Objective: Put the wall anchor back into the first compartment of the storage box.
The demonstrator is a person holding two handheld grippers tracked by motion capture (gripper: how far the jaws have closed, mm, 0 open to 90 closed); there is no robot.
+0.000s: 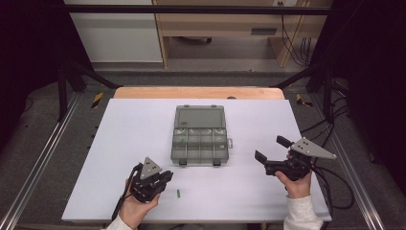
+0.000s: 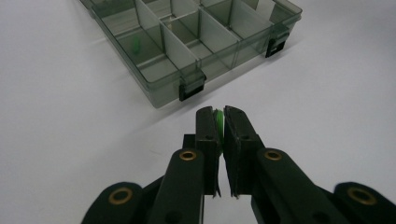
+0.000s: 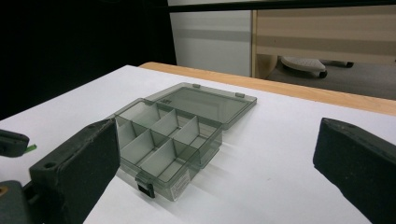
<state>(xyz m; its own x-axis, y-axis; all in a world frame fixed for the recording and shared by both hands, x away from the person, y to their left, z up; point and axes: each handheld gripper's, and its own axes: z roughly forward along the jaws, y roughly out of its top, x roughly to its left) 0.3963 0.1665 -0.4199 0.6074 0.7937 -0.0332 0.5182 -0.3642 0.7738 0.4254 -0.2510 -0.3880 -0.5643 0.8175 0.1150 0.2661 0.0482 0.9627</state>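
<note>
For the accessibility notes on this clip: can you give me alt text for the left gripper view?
The left gripper, its two black jaws closed, pinches a small bright green piece above a white table. Just beyond stands an open, smoky transparent plastic compartment box with black latches; one of its compartments holds another small green piece.

Lab/test rig: black frame (image 1: 191,9) round white table (image 1: 134,124), floor rails (image 1: 38,158), loose cables (image 1: 330,129).

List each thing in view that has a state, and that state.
Box: open, lid laid flat behind.
Left gripper: jaws shut on a green piece.
Right gripper: jaws wide open, nothing between them.
Second green piece: loose on the table.
</note>
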